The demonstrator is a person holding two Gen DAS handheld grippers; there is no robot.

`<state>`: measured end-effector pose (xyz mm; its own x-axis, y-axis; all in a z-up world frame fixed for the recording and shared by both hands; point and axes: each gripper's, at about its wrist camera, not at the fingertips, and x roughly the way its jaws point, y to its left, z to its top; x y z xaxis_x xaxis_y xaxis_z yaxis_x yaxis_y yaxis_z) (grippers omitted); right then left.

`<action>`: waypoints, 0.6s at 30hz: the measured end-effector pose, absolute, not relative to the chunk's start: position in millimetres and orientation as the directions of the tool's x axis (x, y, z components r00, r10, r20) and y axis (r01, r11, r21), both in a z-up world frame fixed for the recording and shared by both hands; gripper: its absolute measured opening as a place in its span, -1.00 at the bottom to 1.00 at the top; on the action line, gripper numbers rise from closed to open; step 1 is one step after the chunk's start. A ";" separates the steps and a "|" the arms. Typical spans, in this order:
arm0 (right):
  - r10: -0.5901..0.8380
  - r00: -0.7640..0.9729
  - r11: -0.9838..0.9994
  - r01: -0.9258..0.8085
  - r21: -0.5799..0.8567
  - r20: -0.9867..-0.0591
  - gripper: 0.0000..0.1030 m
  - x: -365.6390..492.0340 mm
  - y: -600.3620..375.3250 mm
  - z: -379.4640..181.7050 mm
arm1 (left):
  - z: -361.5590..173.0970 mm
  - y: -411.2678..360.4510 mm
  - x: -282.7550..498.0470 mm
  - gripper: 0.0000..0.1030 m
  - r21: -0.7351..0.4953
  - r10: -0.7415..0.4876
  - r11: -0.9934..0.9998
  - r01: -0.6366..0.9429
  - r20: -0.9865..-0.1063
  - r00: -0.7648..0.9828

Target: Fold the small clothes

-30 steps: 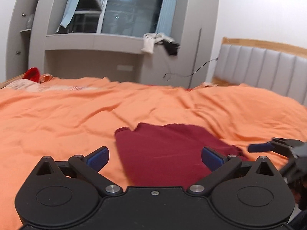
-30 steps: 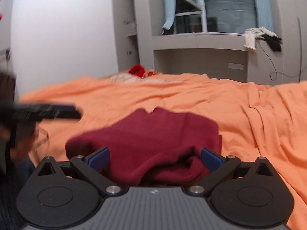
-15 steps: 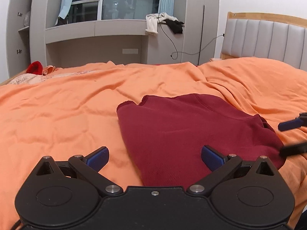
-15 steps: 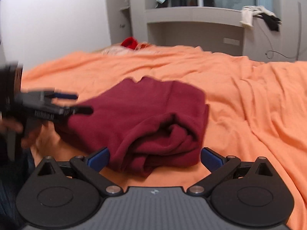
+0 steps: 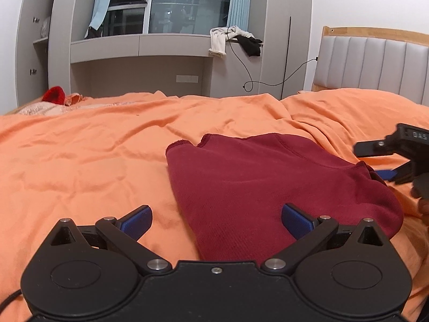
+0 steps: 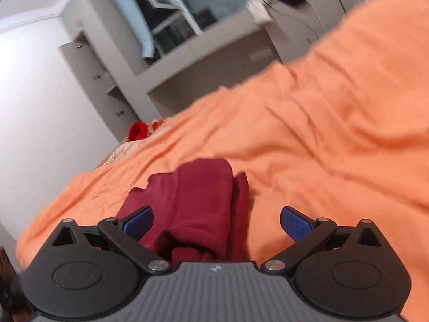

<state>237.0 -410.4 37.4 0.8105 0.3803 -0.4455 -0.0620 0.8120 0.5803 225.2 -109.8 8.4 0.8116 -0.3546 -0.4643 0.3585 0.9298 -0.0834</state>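
Now my right gripper (image 6: 215, 221) has swung in, tilted, to the bunched near end of the maroon garment (image 5: 268, 185) on the orange bed (image 5: 80, 161); both it and my left gripper (image 5: 215, 218) gape wide, holding nothing, so the fold isn't finished.

Left gripper (image 5: 215, 218) spread wide, right gripper (image 6: 215, 220) spread, tilted

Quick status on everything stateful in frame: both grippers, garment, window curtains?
Left gripper: open, empty, low over the garment's near edge.
Right gripper: open, empty, at the garment's bunched end.
Garment: partly folded, lying on the bedspread.
Curtains: drawn apart.
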 end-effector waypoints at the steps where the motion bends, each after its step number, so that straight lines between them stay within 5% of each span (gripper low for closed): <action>1: 0.407 0.808 0.787 -0.074 0.613 -0.425 0.99 241.3 -411.0 32.3 | 8.3 -108.8 225.9 0.99 -0.090 -0.357 0.929 0.359 -0.466 0.809; 8: 0.399 0.777 0.801 -0.036 0.598 -0.487 0.80 261.3 -392.8 13.3 | 8.5 -105.7 228.7 0.99 -0.120 -0.372 0.925 0.361 -0.479 0.795; 18: 0.369 0.788 0.825 -0.033 0.563 -0.494 0.79 257.7 -384.2 11.3 | 8.6 -106.7 228.2 0.99 -0.121 -0.370 0.926 0.358 -0.485 0.793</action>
